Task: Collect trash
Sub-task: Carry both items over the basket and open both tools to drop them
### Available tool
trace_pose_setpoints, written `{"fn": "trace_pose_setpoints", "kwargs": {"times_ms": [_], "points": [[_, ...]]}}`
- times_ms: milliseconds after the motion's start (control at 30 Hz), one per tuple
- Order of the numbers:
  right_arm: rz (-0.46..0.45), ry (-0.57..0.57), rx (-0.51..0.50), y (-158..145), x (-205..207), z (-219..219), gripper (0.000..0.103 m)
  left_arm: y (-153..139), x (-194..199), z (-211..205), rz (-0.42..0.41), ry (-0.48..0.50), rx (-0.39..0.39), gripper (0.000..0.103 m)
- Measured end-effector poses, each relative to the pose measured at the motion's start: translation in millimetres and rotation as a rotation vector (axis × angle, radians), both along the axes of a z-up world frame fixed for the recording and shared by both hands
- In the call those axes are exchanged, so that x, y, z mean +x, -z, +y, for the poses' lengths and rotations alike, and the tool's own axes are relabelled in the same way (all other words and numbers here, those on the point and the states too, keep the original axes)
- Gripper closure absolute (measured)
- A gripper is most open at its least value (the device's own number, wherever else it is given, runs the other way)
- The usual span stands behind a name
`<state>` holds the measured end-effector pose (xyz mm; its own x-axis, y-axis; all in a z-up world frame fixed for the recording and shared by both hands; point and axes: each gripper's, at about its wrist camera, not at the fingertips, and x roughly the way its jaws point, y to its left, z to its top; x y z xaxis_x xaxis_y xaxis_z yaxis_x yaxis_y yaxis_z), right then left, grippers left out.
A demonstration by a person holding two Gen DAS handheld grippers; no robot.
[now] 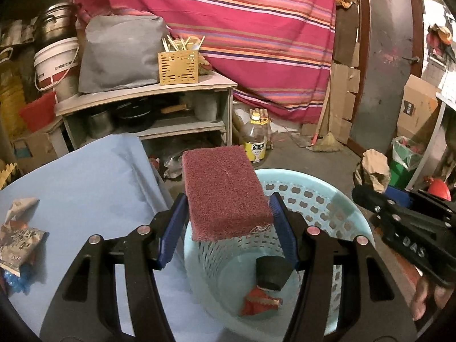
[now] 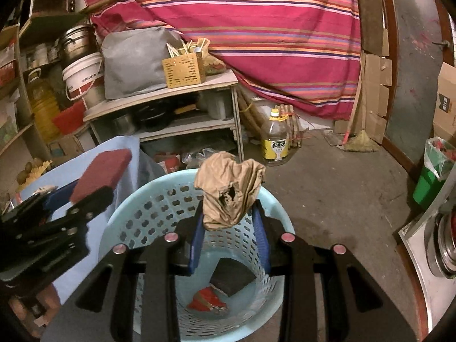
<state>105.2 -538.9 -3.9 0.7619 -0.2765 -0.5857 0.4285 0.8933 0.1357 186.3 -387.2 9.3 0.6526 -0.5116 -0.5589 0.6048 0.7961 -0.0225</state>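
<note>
The striped red cloth [image 1: 233, 28] hangs at the back, behind a wooden shelf unit [image 1: 148, 108] w/ a grey bag [image 1: 119, 54] on top. A table under a blue cover [image 1: 85, 188] is on the left; a snack wrapper [image 1: 20, 242] lies on it. Just beside the table stands the light-blue basket [image 2: 136, 205], on the floor. Inside it, at the bottom, are a black block [image 2: 232, 276] and a red wrapper [image 2: 206, 302].

The left gripper [image 1: 228, 219] is about half open and clamps a dark-red scouring pad [image 1: 225, 196] between its blue pads, above the basket's rim. The right gripper [image 2: 230, 228] is nearly closed and pinches a crumpled brown paper [image 2: 228, 191], also above the basket opening. Both things are in the air, not touching the basket. An oil bottle [image 2: 275, 139] stands on the floor behind.
</note>
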Motion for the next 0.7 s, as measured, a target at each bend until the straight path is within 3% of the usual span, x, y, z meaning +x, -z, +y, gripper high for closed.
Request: {"fn": "trace_pose_setpoints", "kwargs": {"times_ms": [167, 267, 533, 567, 633, 700], "points": [[0.008, -0.002, 0.0, 2, 4, 0, 0.071, 2, 4, -6, -0.019, -0.018, 0.019, 0.042], [0.015, -0.004, 0.001, 3, 7, 2, 0.071, -5, 5, 1, -0.046, -0.045, 0.009, 0.017], [0.017, -0.017, -0.005, 3, 18, 12, 0.067, -22, 2, 20, -0.126, -0.102, 0.026, 0.01], [0.019, -0.016, -0.01, 3, 20, 13, 0.063, -23, 3, 23, -0.126, -0.108, 0.024, 0.009], [0.015, -0.008, -0.033, 3, 21, 17, 0.033, -24, 5, 30, -0.123, -0.12, 0.02, 0.009], [0.017, 0.006, -0.064, 1, 21, 22, 0.03, -25, 6, 34, -0.12, -0.13, 0.017, 0.009]]}}
